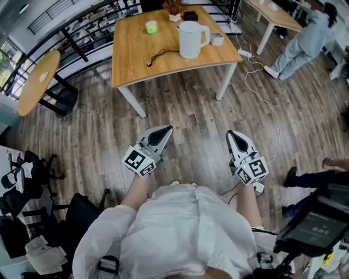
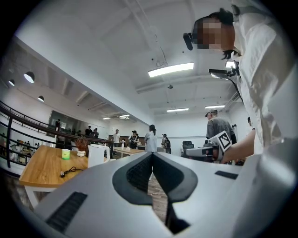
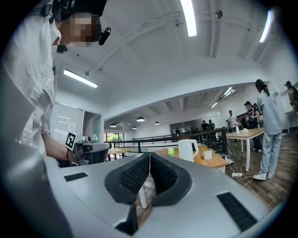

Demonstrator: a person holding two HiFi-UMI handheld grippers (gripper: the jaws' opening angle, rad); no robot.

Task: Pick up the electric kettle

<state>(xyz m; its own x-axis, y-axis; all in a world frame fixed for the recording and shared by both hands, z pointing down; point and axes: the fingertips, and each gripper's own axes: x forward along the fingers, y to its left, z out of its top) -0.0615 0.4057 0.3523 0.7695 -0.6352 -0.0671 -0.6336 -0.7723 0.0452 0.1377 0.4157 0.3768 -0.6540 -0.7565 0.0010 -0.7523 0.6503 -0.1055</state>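
Observation:
A white electric kettle stands upright on a wooden table, handle to the right. It shows small and far in the left gripper view and in the right gripper view. My left gripper and right gripper are held level above the wood floor, well short of the table, side by side. Both have their jaws shut with nothing between them. The left gripper and right gripper tips meet in a closed seam.
On the table lie a black cable, a green cup, a small white box and a potted plant. A white power strip and cord trail on the floor right of it. A person stands at back right; chairs at left.

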